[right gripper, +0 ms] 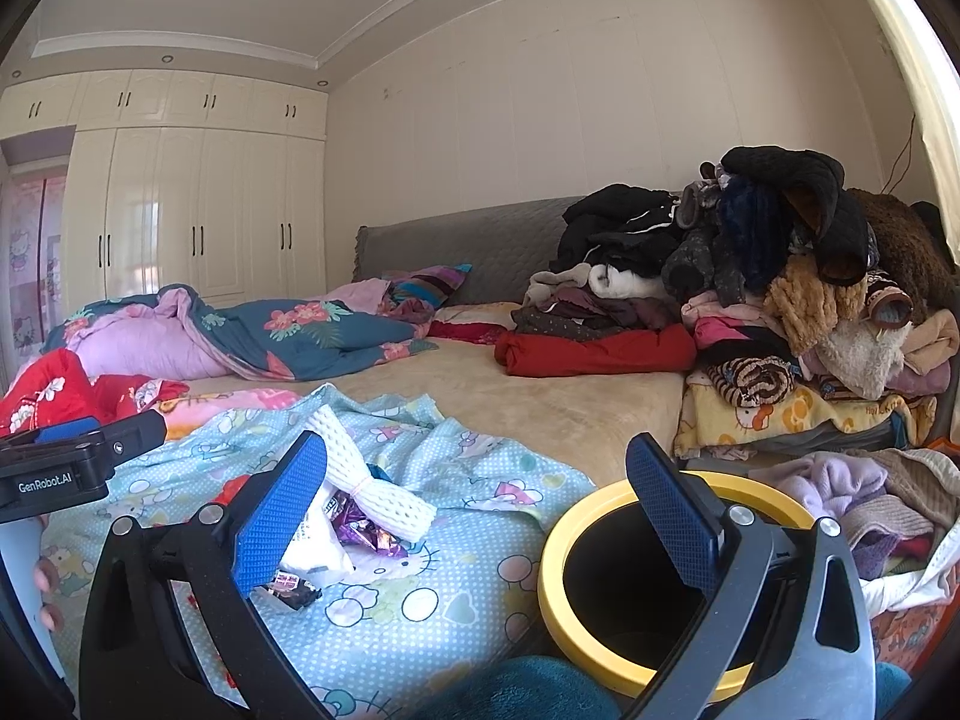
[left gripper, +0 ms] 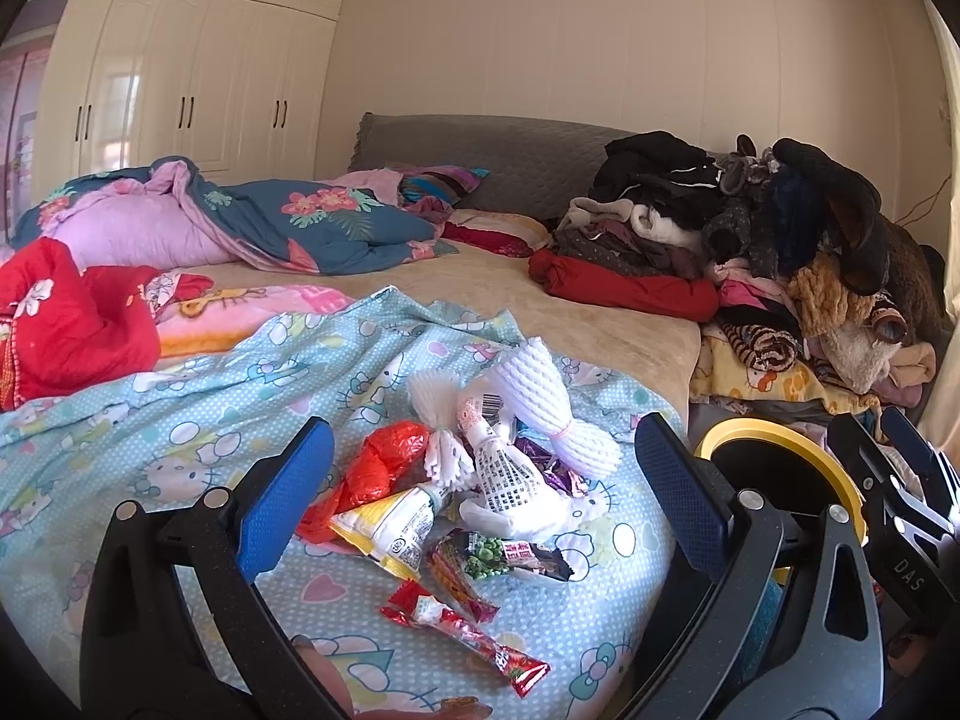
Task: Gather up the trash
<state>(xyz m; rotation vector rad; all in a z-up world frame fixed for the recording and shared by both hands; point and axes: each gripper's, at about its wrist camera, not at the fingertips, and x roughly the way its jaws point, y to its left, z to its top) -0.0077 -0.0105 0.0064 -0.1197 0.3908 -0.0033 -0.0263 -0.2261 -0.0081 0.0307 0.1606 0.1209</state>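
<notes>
A heap of trash lies on the light blue cartoon-print sheet point(left gripper: 180, 432): white foam fruit nets point(left gripper: 552, 402), a red plastic bag point(left gripper: 384, 462), a yellow-white wrapper point(left gripper: 390, 525), a green-pea snack packet point(left gripper: 498, 558) and a red candy wrapper point(left gripper: 474, 639). My left gripper point(left gripper: 480, 504) is open, hovering just short of the heap with nothing between its fingers. My right gripper point(right gripper: 480, 516) is open and holds nothing; the foam net point(right gripper: 366, 480) and a purple wrapper point(right gripper: 366, 531) sit by its left finger. A black bin with a yellow rim point(right gripper: 576, 540) stands beside the bed, partly behind the right finger.
A tall pile of clothes point(right gripper: 780, 288) fills the right side of the bed, with more laundry point(right gripper: 870, 492) past the bin. Floral quilts point(left gripper: 288, 222) and a red blanket point(left gripper: 66, 318) lie at the left. White wardrobes point(left gripper: 180, 78) line the far wall.
</notes>
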